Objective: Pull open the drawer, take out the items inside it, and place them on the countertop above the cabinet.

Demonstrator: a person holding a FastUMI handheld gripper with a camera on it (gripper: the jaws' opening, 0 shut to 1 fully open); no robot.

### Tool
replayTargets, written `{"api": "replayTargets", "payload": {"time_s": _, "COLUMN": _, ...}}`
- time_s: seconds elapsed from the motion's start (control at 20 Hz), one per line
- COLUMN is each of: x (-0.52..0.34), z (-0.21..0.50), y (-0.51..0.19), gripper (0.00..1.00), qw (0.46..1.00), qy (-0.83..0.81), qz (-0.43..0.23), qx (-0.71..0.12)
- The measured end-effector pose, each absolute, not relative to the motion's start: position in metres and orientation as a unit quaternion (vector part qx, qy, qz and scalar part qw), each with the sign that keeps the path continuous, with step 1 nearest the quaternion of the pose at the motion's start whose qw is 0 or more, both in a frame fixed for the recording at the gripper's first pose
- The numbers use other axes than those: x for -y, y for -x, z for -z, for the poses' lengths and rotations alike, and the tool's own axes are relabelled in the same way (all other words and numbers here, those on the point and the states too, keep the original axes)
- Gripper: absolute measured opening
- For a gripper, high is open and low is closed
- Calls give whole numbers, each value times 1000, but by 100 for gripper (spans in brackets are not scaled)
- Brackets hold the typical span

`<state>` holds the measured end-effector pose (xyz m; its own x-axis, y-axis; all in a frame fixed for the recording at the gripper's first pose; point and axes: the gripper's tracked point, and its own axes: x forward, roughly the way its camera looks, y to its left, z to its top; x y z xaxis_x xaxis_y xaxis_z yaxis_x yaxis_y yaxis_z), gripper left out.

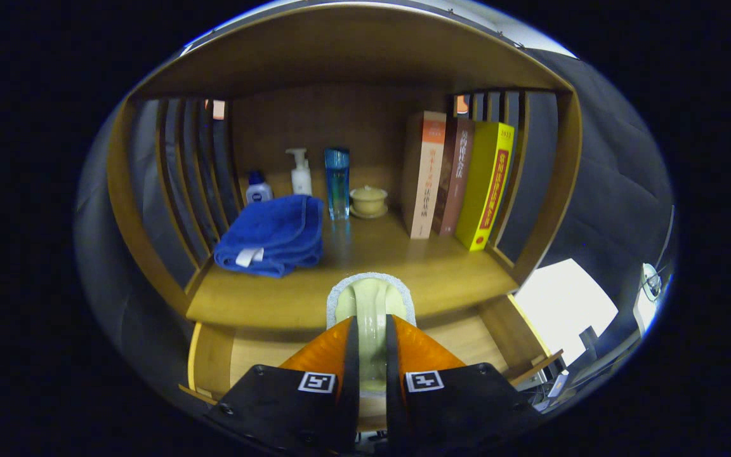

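Holding a pale item (pixel 372 311) between the fingers: the gripper (pixel 372 343) is nearly closed, both fingers pressing its sides. It looks like a sponge or scrubber with a whitish rough rim, exact type unclear. It hangs above the open drawer (pixel 467 336), at the front edge of the countertop (pixel 315 292)

Countertop contents: blue towel (pixel 273 235) left of centre, three bottles (pixel 302 171) and a small lidded cup (pixel 368 201) behind it, books (pixel 457 181) standing to the right

Step in hand, by judgement: carrying the item from drawer to countertop. Next move calls for going forward over the bare wood between towel and books, lowering, then releasing. Drawer interior is mostly hidden behind the fingers; cannot tell whether anything is left inside
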<state>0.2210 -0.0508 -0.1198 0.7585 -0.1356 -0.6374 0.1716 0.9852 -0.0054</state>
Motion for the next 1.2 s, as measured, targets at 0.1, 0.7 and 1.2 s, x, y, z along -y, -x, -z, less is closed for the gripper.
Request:
{"api": "replayTargets", "payload": {"time_s": 0.1, "x": 63, "z": 118, "y": -247, "gripper": 27, "qw": 940, "qy": -8, "qz": 84, "qx": -332}}
{"api": "replayTargets", "payload": {"time_s": 0.7, "x": 43, "z": 204, "y": -329, "gripper": 27, "qw": 925, "qy": -64, "qz": 28, "qx": -373}}
{"api": "replayTargets", "payload": {"time_s": 1.2, "x": 31, "z": 215, "y": -340, "gripper": 42, "qw": 929, "qy": -70, "qz": 7, "qx": -363}}
